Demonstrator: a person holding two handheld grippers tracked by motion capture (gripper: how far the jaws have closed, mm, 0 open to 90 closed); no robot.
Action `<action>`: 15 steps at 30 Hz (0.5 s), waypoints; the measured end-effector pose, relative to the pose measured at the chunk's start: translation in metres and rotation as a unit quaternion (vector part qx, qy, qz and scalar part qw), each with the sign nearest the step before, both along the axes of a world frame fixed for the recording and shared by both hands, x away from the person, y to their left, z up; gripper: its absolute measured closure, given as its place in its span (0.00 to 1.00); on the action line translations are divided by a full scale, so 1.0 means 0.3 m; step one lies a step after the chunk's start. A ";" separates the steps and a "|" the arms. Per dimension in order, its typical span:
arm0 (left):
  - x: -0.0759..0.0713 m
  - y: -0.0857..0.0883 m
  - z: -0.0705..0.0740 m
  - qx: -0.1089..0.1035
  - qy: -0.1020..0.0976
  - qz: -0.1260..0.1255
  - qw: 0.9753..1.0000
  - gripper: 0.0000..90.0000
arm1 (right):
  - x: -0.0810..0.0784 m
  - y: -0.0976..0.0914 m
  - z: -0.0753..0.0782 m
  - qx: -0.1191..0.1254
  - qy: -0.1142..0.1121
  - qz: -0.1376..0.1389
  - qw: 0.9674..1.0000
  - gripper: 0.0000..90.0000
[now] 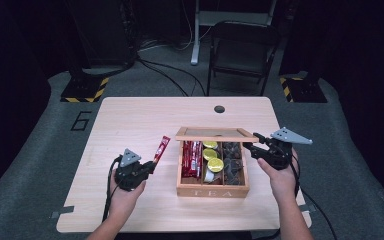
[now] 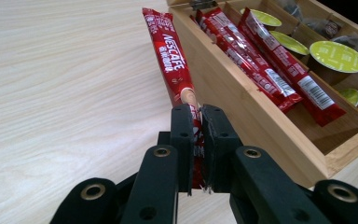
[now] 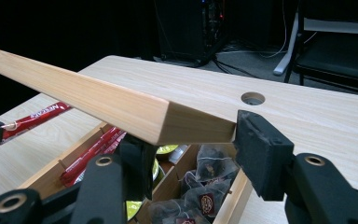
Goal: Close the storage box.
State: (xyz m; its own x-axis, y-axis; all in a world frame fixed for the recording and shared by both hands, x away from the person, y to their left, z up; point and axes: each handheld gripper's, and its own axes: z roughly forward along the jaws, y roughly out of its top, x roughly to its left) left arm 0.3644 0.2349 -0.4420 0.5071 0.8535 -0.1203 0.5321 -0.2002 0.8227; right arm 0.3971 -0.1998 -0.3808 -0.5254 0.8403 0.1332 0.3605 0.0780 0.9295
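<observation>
A wooden tea box (image 1: 212, 191) stands at the middle of the table, and my right gripper (image 1: 254, 143) is shut on the right end of its raised lid (image 1: 215, 134). In the right gripper view the lid (image 3: 102, 100) runs between my jaws (image 3: 196, 140), above the tea bags (image 3: 209, 186). Left of the box, my left gripper (image 1: 152, 165) is shut on the near end of a red Nescafe stick (image 1: 162, 148). The stick (image 2: 170, 56) slants beside the box's left wall (image 2: 242, 102). Inside lie more red sticks (image 2: 261, 60), green capsules (image 2: 338, 56) and tea bags (image 2: 326, 28).
The table has a round hole (image 1: 219, 109) near its far edge. A black folding chair (image 1: 242, 50) stands beyond the table. Bare tabletop (image 1: 125, 120) stretches to the left of and behind the box.
</observation>
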 end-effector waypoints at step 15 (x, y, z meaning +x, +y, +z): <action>0.006 0.058 -0.016 -0.015 -0.003 0.023 1.000 0.93 | -0.002 0.002 -0.011 -0.005 0.001 -0.001 1.000 0.54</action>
